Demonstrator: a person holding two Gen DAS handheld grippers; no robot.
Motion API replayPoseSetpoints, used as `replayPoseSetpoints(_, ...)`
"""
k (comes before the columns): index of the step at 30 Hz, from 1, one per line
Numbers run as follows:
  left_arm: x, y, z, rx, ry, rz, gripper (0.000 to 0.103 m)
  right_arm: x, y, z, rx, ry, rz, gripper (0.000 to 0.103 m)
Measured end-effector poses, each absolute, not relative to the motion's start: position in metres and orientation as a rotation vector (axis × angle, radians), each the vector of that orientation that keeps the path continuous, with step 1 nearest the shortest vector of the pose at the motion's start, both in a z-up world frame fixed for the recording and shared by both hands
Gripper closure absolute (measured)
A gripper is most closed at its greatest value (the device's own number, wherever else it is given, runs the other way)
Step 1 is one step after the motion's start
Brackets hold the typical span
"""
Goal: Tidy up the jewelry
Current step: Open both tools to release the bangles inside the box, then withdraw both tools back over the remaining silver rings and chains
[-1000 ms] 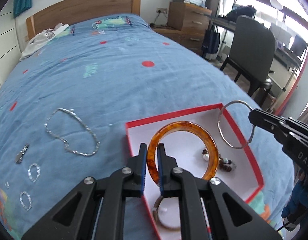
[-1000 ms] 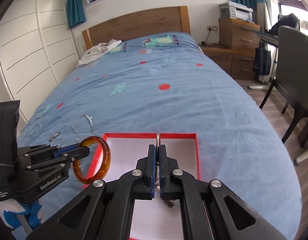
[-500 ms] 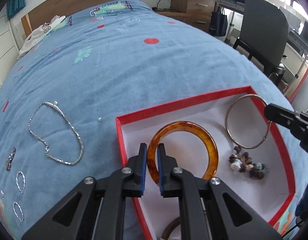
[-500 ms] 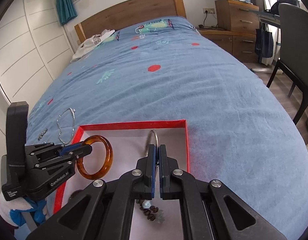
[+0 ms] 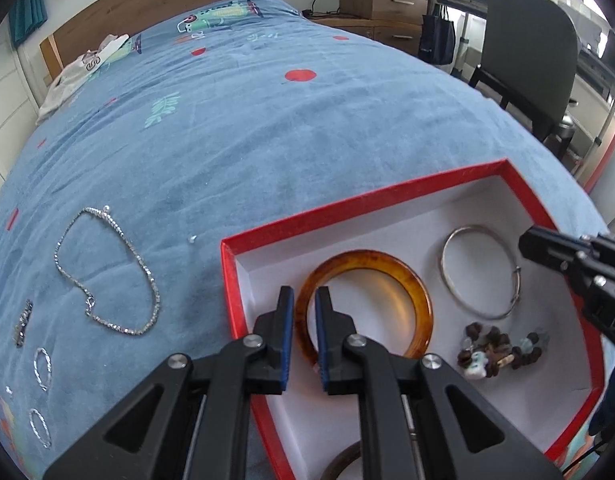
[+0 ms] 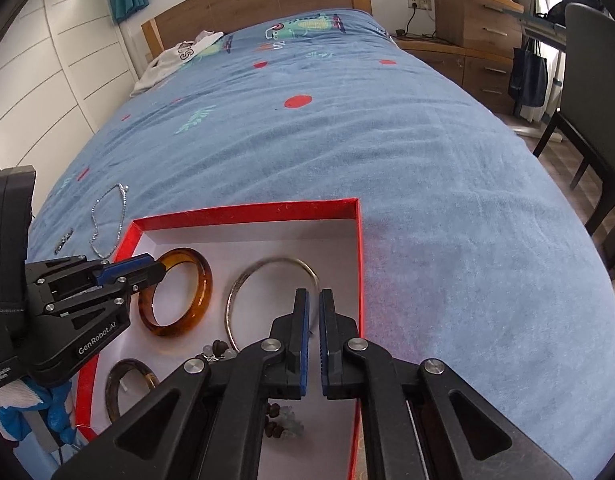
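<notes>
We see the left hand-held gripper [image 5: 304,300] released, its blue pads straddling the rim of the amber bangle [image 5: 367,304] with small gaps on both sides. The bangle lies flat in the red-edged box [image 5: 347,206] on the blue bedspread [image 5: 267,128]. Our right hand-held gripper [image 6: 313,304] is also released, parted just above the thin silver bangle [image 6: 271,266], which rests in the box beside a beaded bracelet [image 5: 499,350]. A silver chain necklace [image 5: 107,276] lies on the bed, left of the box.

Bright daylight comes from the window [image 5: 603,8] at the upper right. Both pictures look sharp, but bend round and go dark at the corners.
</notes>
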State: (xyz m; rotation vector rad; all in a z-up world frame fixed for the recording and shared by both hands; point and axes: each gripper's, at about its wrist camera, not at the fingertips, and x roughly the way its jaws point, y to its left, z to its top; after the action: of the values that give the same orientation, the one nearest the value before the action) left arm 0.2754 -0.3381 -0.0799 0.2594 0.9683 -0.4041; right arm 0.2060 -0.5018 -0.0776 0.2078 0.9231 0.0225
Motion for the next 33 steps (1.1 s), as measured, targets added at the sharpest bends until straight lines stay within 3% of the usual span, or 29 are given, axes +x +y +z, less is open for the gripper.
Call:
replayPoseSetpoints(2, 0.276, -0.335, -0.077, 0.229, 0.973, -0.415, 0.091, 0.205, -0.501, -0.077, 0.209, 0.927, 0.02, 0.094)
replayPoseSetpoints(5, 0.271, -0.329, -0.07, 0.197, 0.966, -0.434, 0.083, 0.201, -0.499, -0.071, 0.203, 0.915, 0.023, 0.083)
replayPoseSetpoints(7, 0.264, -0.325, -0.063, 0.191, 0.952, -0.441, 0.079, 0.195, -0.497, -0.064, 0.192, 0.897, 0.016, 0.066)
replayPoseSetpoints(9, 0.256, -0.319, -0.055, 0.172, 0.937, -0.436, 0.071, 0.191, -0.497, -0.059, 0.191, 0.888, 0.008, 0.065)
replayPoseSetpoints(18, 0.221, -0.286, -0.019, 0.102, 0.884, -0.4, 0.062, 0.163, -0.493, -0.035, 0.191, 0.867, -0.033, 0.06)
replayPoseSetpoints(33, 0.166, -0.192, 0.046, 0.062, 0.768, -0.257, 0.06, 0.113, -0.44, 0.012, 0.194, 0.795, 0.003, 0.056)
